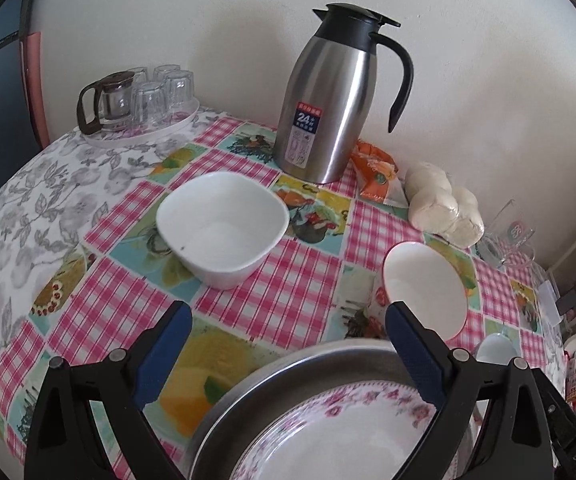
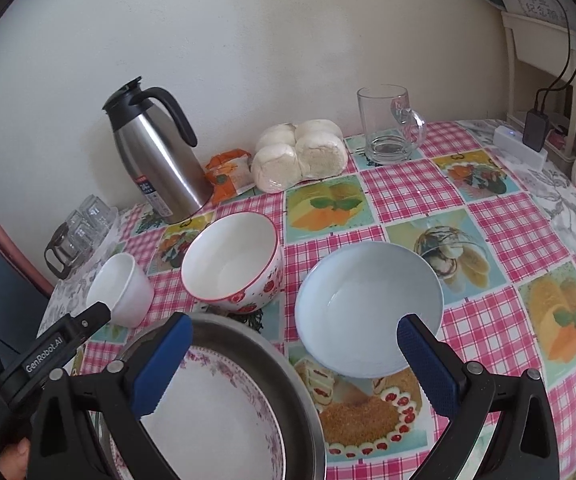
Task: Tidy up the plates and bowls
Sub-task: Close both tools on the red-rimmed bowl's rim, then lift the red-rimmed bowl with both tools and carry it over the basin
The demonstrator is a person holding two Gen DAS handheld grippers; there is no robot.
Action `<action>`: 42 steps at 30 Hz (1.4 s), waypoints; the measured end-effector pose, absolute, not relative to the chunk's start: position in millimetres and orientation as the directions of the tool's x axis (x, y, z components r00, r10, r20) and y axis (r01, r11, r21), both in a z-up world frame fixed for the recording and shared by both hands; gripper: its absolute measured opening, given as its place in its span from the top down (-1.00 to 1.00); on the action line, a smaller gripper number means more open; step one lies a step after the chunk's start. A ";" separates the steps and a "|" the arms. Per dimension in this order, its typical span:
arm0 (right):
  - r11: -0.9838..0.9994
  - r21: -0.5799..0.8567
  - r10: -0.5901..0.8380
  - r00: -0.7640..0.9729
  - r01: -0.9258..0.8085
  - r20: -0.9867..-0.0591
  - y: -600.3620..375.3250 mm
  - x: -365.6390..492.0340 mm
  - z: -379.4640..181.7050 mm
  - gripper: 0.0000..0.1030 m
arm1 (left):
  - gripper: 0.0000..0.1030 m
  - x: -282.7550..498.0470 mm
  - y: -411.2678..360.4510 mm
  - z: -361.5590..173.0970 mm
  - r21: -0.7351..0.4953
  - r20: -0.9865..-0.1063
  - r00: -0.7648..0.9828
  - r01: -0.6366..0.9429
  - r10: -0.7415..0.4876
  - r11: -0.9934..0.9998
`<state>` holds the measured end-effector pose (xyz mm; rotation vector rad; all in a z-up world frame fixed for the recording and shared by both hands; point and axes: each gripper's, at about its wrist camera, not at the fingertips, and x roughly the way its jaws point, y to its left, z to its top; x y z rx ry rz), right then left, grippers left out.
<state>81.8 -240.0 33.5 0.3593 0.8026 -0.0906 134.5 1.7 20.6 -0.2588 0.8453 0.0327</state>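
Note:
A white square bowl (image 1: pixel 224 228) stands on the checked tablecloth ahead of my open left gripper (image 1: pixel 288 320); it also shows at the left of the right wrist view (image 2: pixel 124 288). A strawberry-patterned bowl (image 2: pixel 234 268) shows its white inside in the left wrist view (image 1: pixel 424 284). A pale blue bowl (image 2: pixel 368 308) sits just ahead of my open right gripper (image 2: pixel 294 332). A floral plate (image 2: pixel 224 412) lies inside a metal plate (image 2: pixel 296 380) under both grippers, and shows in the left wrist view (image 1: pixel 328 440).
A steel thermos jug (image 1: pixel 332 96) stands by the wall, with an orange packet (image 1: pixel 376 172) and bagged buns (image 2: pixel 300 156) beside it. A tray of glasses and a small teapot (image 1: pixel 144 100) sits far left. A glass mug (image 2: pixel 388 128) stands far right.

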 end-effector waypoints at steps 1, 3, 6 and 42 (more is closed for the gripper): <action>0.935 0.276 0.048 0.690 0.224 -0.722 -241.4 85.4 33.8 -1.00 | -0.89 136.9 0.2 22.1 -0.223 -0.736 0.671 -0.123 -0.084 0.967; 0.935 0.256 0.027 0.671 0.245 -0.741 -243.7 92.5 34.0 -1.00 | -0.90 142.1 -3.3 25.5 -0.245 -0.724 0.681 -0.101 -0.112 0.964; 0.928 0.269 0.032 0.665 0.257 -0.746 -248.1 101.1 35.7 -1.00 | -0.90 154.8 -8.1 28.2 -0.274 -0.737 0.652 -0.047 -0.178 0.960; 0.913 0.336 0.212 0.432 0.234 -0.877 -238.6 211.1 -18.2 0.41 | 0.50 228.8 -45.3 -38.0 -0.453 -0.832 0.359 0.003 -0.423 0.892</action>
